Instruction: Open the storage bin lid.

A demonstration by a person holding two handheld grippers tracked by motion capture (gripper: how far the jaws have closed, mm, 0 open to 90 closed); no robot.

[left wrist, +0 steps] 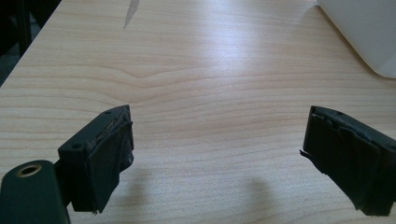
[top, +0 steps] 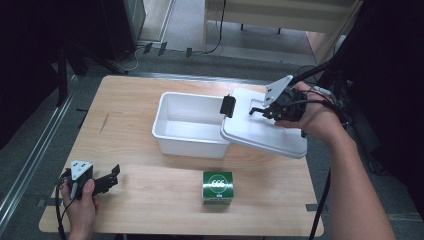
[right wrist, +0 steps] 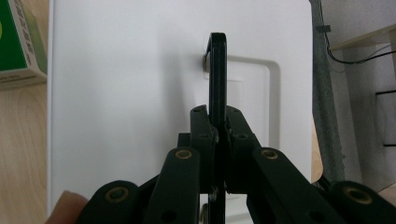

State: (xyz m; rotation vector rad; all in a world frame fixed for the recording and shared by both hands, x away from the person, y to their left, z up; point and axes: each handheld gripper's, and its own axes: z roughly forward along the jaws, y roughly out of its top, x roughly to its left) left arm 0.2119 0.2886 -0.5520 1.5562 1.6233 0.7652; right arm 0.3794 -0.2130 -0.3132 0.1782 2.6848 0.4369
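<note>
Black two-jaw left tool [top: 114, 175], right tool [right wrist: 218, 126] (brass-ringed pivots), grey three-cornered plates, black trailing cables

Grey floor [top: 45, 135], pale wooden furniture [top: 280, 15]

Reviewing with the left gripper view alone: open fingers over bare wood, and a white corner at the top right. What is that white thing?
Observer: It looks like a corner of an open white bin at the middle of the table; the bin is empty.
Operator: Where is its lid?
Observer: The right gripper has its fingers shut on the lid's black handle. The white lid sits tilted over the bin's right rim.
Operator: Anything else on the table?
Observer: A green box stands in front of the bin, apart from it.
</note>
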